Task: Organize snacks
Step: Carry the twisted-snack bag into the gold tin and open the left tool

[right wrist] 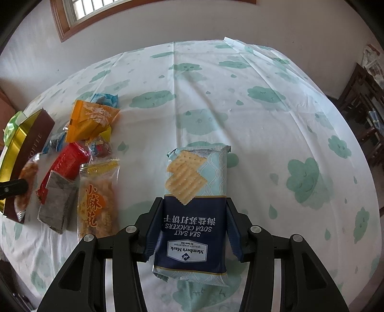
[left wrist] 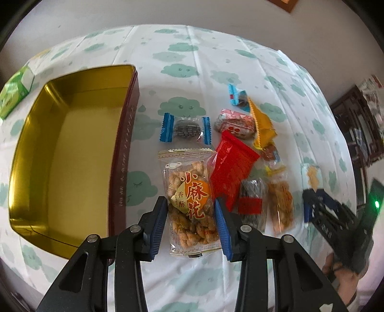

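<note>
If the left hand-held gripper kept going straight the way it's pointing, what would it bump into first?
The left hand-held gripper already pinches the clear twisted-snack packet, so that comes first. Right beyond looks like the tablecloth, though depth is hard to judge.

Probably a home dining room: cloud-print tablecloth (right wrist: 240,100), wood-framed window (right wrist: 79,14), dark wooden chairs (right wrist: 364,112) by plain walls.
</note>
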A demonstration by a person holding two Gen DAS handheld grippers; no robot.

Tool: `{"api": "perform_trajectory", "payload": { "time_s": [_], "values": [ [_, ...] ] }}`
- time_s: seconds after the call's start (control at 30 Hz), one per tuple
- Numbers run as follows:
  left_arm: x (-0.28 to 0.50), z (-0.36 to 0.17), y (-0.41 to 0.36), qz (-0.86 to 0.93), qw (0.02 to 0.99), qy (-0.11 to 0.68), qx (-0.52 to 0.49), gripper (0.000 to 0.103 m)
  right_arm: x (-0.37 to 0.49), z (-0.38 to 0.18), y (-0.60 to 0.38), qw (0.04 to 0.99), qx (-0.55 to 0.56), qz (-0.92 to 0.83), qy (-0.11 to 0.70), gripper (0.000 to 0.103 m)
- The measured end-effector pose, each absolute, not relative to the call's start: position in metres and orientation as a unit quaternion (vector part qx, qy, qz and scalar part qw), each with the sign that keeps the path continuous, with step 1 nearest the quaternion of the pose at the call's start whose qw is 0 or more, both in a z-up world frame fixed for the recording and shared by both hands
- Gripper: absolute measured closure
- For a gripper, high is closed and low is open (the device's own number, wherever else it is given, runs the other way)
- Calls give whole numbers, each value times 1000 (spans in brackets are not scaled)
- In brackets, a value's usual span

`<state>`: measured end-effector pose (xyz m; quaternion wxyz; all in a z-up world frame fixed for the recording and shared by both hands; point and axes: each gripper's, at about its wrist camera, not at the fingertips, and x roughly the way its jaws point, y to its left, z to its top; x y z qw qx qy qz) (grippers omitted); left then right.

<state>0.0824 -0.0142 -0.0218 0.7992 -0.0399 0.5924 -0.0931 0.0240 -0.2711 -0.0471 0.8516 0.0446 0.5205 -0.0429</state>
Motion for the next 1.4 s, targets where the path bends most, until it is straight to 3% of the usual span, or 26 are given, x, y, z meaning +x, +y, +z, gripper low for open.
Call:
{"api": "perform_trajectory", "payload": {
  "time_s": [0.4, 0.77, 1.4],
  "values": [
    [82, 20, 54, -39, 853, 520, 40, 67, 27, -47, -263, 849, 25, -56, 526, 53],
    [93, -21, 134, 37, 837, 543, 57, 67, 28, -47, -263, 846, 26, -59, 530, 53],
    [84, -52, 144, 34, 814, 576, 65, 67, 33, -47, -262, 838, 23, -61, 542, 53]
  ]
}}
